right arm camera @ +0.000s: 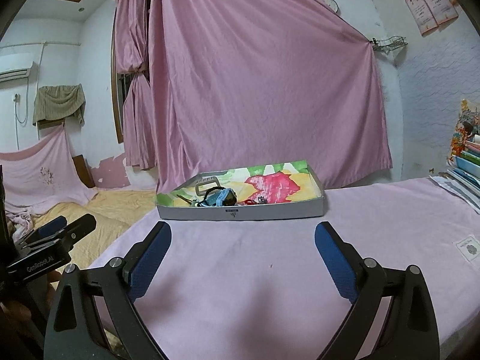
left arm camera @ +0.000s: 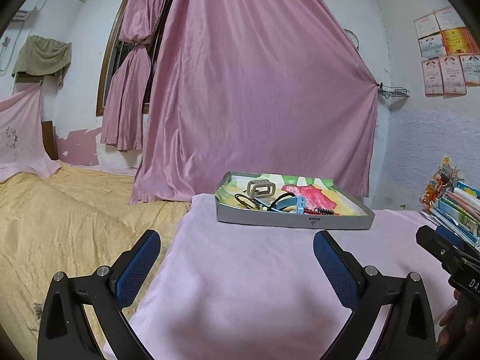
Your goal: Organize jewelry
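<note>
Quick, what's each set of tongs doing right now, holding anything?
Left tongs: open, holding nothing, short of the tray.
Right tongs: open, holding nothing.

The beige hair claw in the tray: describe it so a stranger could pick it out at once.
Start at the pink cloth covering the table, in front of the big pink curtain. On it sits a shallow grey tray lined with flowery paper, things heaped at its left end. The hair claw stands at the back of that heap: the only pale beige, boxy, open-framed piece, behind a blue watch.
</note>
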The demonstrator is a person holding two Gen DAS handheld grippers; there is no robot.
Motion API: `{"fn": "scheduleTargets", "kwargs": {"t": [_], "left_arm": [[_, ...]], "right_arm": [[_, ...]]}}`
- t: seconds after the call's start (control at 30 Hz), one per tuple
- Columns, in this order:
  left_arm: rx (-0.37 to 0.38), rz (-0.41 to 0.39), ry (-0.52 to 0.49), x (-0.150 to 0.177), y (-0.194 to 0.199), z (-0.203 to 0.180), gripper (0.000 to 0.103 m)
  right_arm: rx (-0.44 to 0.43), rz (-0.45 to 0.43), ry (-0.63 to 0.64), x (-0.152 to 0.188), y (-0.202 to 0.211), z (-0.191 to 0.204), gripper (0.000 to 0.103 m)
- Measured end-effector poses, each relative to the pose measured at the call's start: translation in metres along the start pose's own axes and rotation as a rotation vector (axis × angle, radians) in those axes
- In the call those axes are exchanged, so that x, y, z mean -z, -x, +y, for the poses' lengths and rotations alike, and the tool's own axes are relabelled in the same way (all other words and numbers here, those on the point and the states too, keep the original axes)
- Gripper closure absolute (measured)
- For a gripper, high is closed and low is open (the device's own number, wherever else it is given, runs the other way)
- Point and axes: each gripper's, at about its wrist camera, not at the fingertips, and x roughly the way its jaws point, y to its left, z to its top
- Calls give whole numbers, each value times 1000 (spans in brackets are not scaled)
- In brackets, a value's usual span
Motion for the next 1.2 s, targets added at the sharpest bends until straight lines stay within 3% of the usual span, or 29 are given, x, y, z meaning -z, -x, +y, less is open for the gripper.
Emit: {"fn": "scheduleTargets", "kwargs": {"t": [1.2], "left_arm": [[2,2,1,8,8,3,1]], "right_arm": [[2,-1,-8,5,1,-2,8]]}}
